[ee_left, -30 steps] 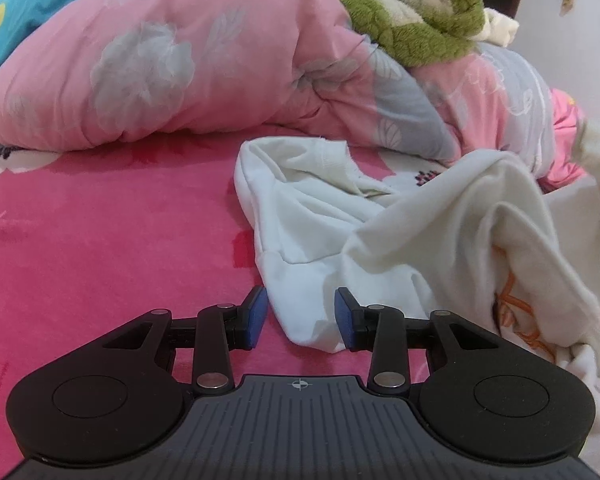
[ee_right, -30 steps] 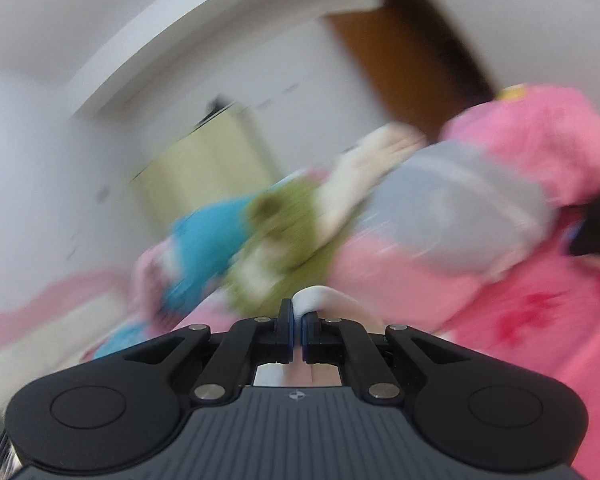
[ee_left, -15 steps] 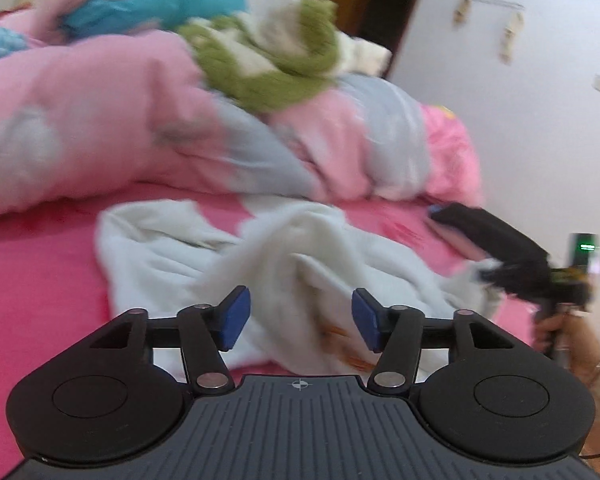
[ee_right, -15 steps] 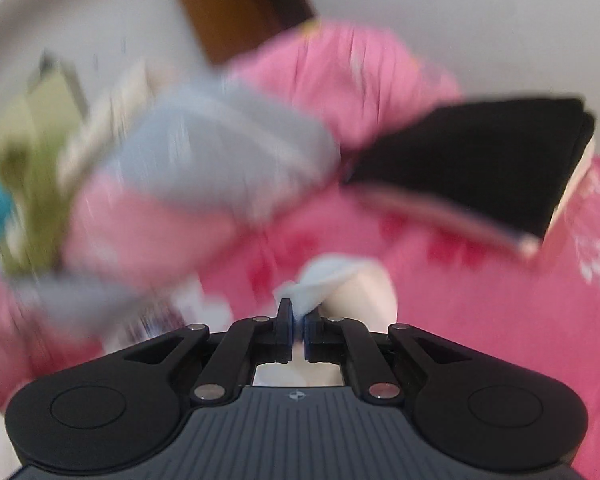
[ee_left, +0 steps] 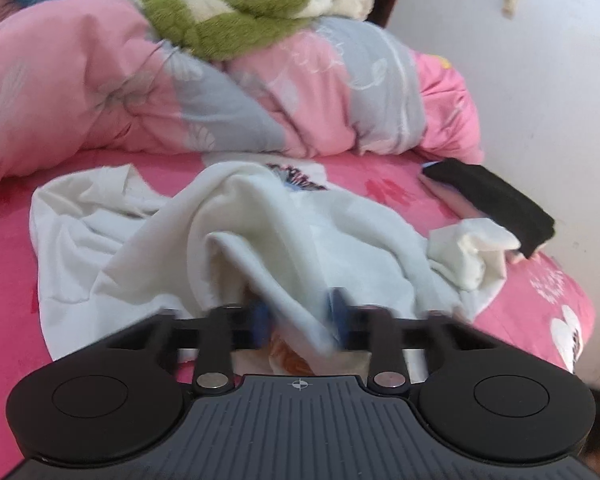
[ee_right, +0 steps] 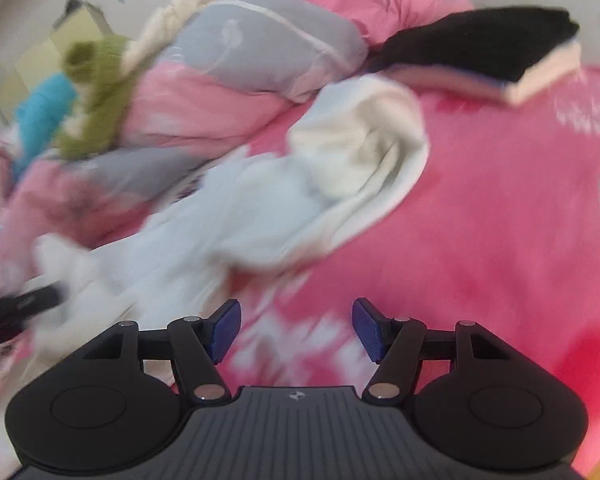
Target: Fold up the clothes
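A crumpled white garment (ee_left: 148, 248) lies on the pink bed sheet (ee_left: 8, 264). My left gripper (ee_left: 299, 318) is low over the garment's near edge. Its blue pads stand on either side of a raised fold with a narrow gap, and they are blurred. In the right wrist view the same white garment (ee_right: 252, 220) is spread to the upper left, with a cream part (ee_right: 360, 148) bunched at its far end. My right gripper (ee_right: 297, 330) is open and holds nothing. It hangs over bare pink sheet (ee_right: 480, 240), just right of the garment.
A pink and grey quilt (ee_left: 180, 92) is heaped along the far side, with a green fleecy garment (ee_left: 236, 12) on top. A folded black garment (ee_left: 496, 204) on a small stack lies by the white wall (ee_left: 540, 80). A dark blurred shape (ee_right: 16, 308) shows at the left edge.
My right gripper has let go of the white cloth and opened wide, dropping toward the sheet. My left gripper has come down onto a fold and its fingers have narrowed around it.
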The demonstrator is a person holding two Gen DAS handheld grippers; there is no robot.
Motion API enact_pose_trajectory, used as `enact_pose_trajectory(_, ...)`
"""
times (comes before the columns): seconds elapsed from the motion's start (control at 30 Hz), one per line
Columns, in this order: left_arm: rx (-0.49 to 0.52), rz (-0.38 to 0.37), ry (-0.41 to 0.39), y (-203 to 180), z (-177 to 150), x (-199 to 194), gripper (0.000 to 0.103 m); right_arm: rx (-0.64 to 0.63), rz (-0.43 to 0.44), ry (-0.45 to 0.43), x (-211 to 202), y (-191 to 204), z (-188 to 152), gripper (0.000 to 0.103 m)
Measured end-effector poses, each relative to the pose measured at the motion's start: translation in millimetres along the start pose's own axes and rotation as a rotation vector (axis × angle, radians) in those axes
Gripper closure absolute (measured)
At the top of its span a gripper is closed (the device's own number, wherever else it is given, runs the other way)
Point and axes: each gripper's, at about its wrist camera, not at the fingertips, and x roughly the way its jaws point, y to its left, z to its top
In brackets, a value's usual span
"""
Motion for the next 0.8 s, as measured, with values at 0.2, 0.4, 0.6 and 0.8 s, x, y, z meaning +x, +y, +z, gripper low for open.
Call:
enact_pose_trajectory(0.2, -0.018, 0.101, -0.143, 15, 7, -39, 0.099, 0.125, 0.114, 0.021, -9, 10, -17, 0.038)
enact_pose_trajectory(0.4, 0.019, 0.309, -0.339, 66, 28, -107, 0.099, 0.187, 0.181, 0.057, -9, 20, -24, 0.038)
enact_pose_trajectory(0.6, -0.036, 0.475, -0.397, 142, 55, -130, 0.099, 0.203, 0.159, 0.07, -6, 27, -31, 0.038)
enact_pose_trajectory(0.8, -0.104, 0.573, -0.354, 195, 63, -115, 0.099, 0.198, 0.133, 0.073, -9, 32, -33, 0.038)
